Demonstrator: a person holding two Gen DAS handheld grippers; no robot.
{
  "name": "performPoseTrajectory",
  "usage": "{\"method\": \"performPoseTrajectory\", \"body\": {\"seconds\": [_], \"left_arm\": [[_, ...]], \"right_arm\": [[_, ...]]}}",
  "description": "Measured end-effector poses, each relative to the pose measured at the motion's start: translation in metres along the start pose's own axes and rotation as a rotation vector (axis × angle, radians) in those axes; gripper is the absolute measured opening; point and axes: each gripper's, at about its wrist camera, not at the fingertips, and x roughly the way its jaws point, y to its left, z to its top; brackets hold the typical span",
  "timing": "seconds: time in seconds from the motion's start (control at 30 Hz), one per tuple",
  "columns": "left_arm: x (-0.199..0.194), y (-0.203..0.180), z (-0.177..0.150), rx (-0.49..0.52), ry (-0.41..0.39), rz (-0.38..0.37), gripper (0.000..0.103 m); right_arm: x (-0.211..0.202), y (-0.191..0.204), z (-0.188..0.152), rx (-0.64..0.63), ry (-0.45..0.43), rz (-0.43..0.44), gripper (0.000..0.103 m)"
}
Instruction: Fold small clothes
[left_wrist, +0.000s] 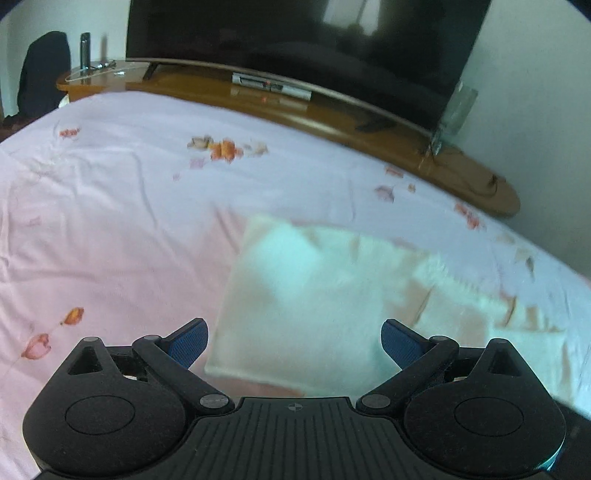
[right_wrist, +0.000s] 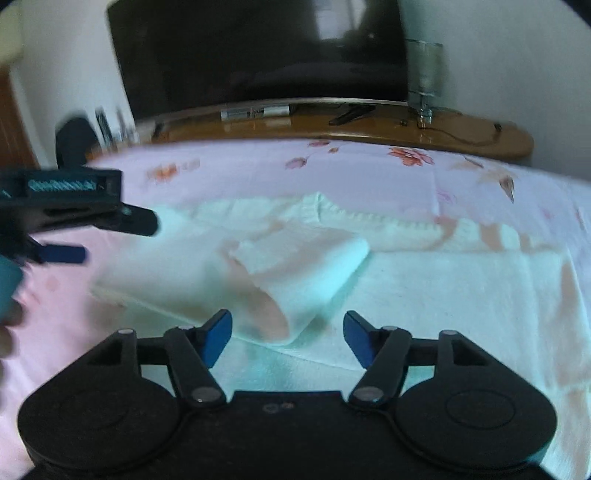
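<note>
**Both tongs wide over a half-folded white garment**

A small white garment (right_wrist: 369, 266) lies on the bed (left_wrist: 110, 221), on a pale pink sheet printed with orange flowers, with a TV stand (left_wrist: 332, 110) and television (left_wrist: 295, 37) beyond. The left tongs (left_wrist: 294, 343) hover with jaws spread wide and nothing between them, just above the garment's near left corner. The right tongs (right_wrist: 287, 338) are likewise wide and empty, poised over a sleeve or flap (right_wrist: 295, 280) already laid back across the body of the cloth.

The step in hand looks like taking a fresh hold for the next fold. To do it well, each pair should come down on a single edge of fabric, pinch only the layers meant to travel, and lift both sides evenly so the crease runs straight. The folded flap should stay undisturbed; a grab too deep would drag it open.

The garment's long axis runs roughly across the right view, left to right, with a ribbed hem or collar along the far edge. Motion blur softens both views, so which end is the neck I cannot tell for certain.
</note>
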Motion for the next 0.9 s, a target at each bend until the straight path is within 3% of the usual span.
{"method": "performPoseTrajectory", "body": {"seconds": [0.07, 0.1, 0.23, 0.37, 0.43, 0.5, 0.57, 0.6, 0.63, 0.7, 0.73, 0.83, 0.9], "left_arm": [[0.004, 0.0, -0.006, 0.006, 0.021, -0.003, 0.099], [0.006, -0.001, -0.007, 0.0, 0.024, -0.008, 0.1], [0.005, -0.008, -0.012, 0.041, 0.015, -0.017, 0.099], [0.004, -0.011, -0.026, 0.114, 0.029, -0.007, 0.099], [-0.002, -0.009, -0.032, 0.14, 0.01, 0.011, 0.099], [-0.009, -0.008, -0.037, 0.181, 0.001, 0.029, 0.099], [-0.012, -0.006, -0.042, 0.201, -0.003, 0.043, 0.099], [-0.013, -0.004, -0.044, 0.206, -0.003, 0.051, 0.099], [-0.013, -0.003, -0.045, 0.208, -0.006, 0.056, 0.099], [-0.013, -0.003, -0.045, 0.201, -0.022, 0.068, 0.091], [-0.013, -0.002, -0.045, 0.197, -0.031, 0.071, 0.085], [-0.012, 0.001, -0.043, 0.173, -0.043, 0.07, 0.082], [-0.012, 0.0, -0.045, 0.184, -0.052, 0.075, 0.082]], "right_arm": [[0.004, -0.009, 0.005, 0.071, -0.017, -0.004, 0.019], [0.001, -0.019, 0.007, 0.144, -0.036, 0.016, 0.014], [-0.035, -0.077, 0.002, 0.434, -0.137, 0.043, 0.006], [-0.039, -0.118, -0.027, 0.545, -0.062, -0.012, 0.006], [-0.038, -0.124, -0.032, 0.547, -0.038, -0.024, 0.02], [-0.042, -0.124, -0.028, 0.507, -0.073, -0.079, 0.046], [-0.042, -0.118, -0.019, 0.423, -0.101, -0.128, 0.058], [-0.041, -0.114, -0.015, 0.382, -0.101, -0.136, 0.057], [-0.037, -0.11, -0.011, 0.348, -0.097, -0.136, 0.054], [-0.038, -0.111, -0.005, 0.371, -0.132, -0.087, 0.019], [-0.044, -0.116, -0.005, 0.425, -0.16, -0.057, 0.012], [-0.059, -0.136, -0.017, 0.588, -0.202, -0.058, 0.008], [-0.059, -0.149, -0.029, 0.634, -0.144, -0.082, 0.007]]}}
